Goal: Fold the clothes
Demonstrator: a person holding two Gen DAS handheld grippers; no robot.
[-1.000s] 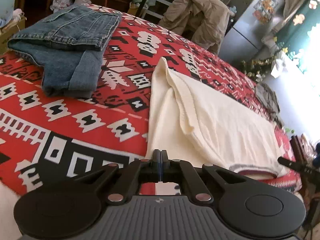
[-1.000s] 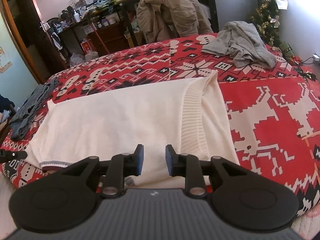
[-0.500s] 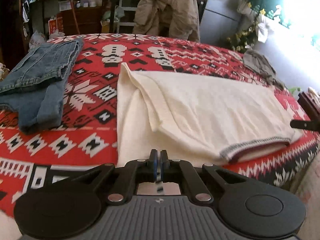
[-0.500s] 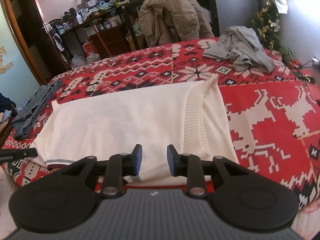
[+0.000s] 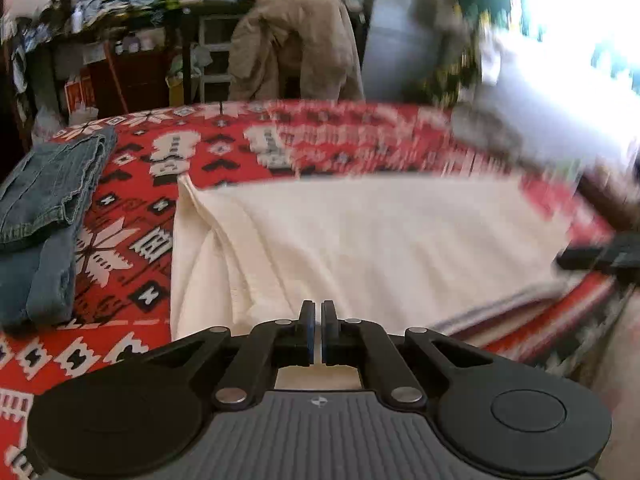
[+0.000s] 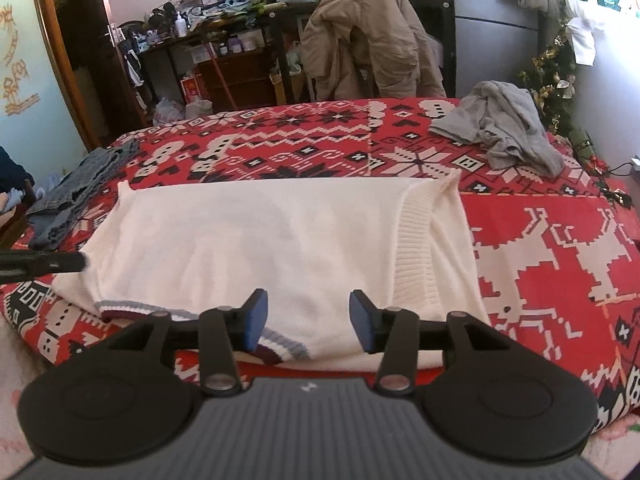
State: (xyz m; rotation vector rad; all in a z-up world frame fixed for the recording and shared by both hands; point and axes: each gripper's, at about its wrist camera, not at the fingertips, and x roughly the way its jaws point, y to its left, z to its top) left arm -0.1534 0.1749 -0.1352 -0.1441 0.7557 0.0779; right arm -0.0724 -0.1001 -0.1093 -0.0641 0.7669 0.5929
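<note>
Looking along the left tongs point(image 5: 317, 330), their jaws are pressed together with nothing between them, over the near edge of the cream sweater point(image 5: 380, 248), which lies flat on the red patterned bed cover point(image 5: 132, 252). Folded jeans point(image 5: 44, 220) sit to its left; the right side is blurred.

From the right wrist, the right tongs point(image 6: 306, 322) are opening, empty, above the sweater's striped hem point(image 6: 280, 346). A grey garment point(image 6: 500, 132) lies crumpled at the far right.

black linkage fingers point(image 6: 256, 316) with blue pads, silver pivot screws, ribbed grey housing.
</note>
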